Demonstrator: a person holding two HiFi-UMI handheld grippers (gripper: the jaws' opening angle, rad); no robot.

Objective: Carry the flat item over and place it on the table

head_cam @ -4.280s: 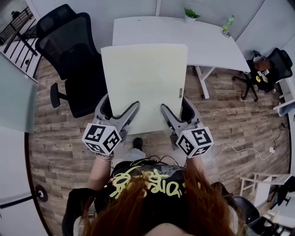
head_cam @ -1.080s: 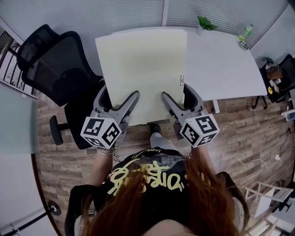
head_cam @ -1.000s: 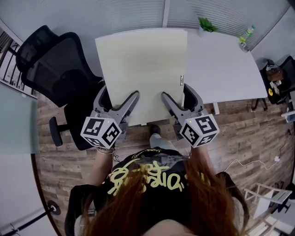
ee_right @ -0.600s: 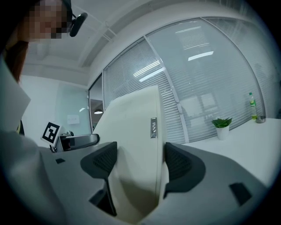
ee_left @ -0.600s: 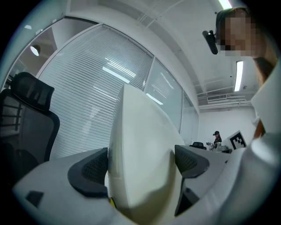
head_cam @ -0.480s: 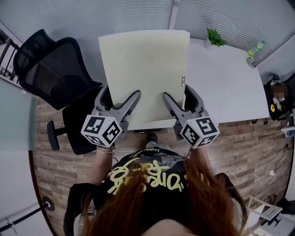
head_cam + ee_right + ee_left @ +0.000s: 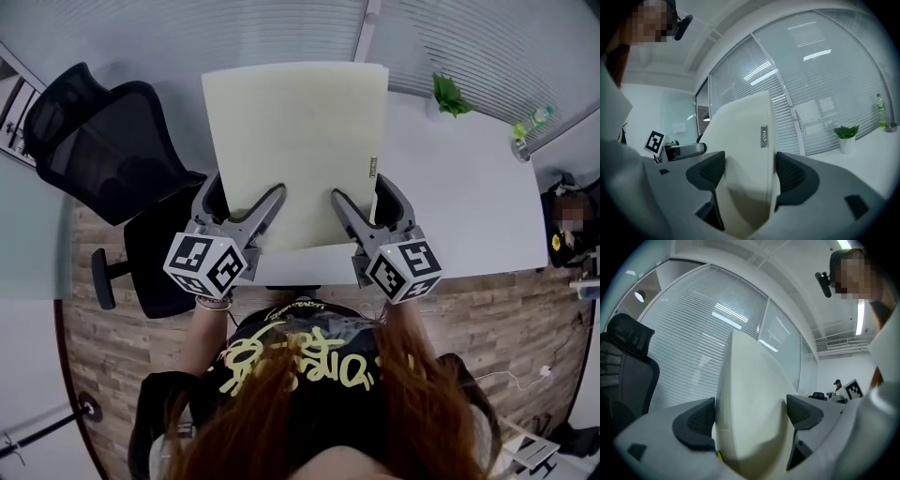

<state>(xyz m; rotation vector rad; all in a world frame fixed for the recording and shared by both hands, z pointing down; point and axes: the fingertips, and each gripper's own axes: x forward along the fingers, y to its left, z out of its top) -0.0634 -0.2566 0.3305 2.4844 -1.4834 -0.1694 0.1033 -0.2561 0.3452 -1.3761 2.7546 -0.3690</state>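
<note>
A large flat cream-coloured pad [image 7: 295,150] with a small label tag on its right edge is held level in front of me, over the near left part of the white table [image 7: 459,197]. My left gripper [image 7: 246,217] is shut on the pad's near left edge. My right gripper [image 7: 361,214] is shut on its near right edge. In the left gripper view the pad [image 7: 750,404] bulges between the dark pads [image 7: 696,420]. In the right gripper view the pad [image 7: 743,154] fills the gap between both jaws, its tag upright.
A black mesh office chair [image 7: 103,150] stands left of the table. A small potted plant [image 7: 452,94] and a bottle [image 7: 525,136] sit at the table's far right, by the blinds. Another dark chair [image 7: 567,220] is at the far right on the wood floor.
The person has walked up to the table with the pad held in both grippers. The table has come nearer and now lies beneath the pad. Both grips are unchanged.
</note>
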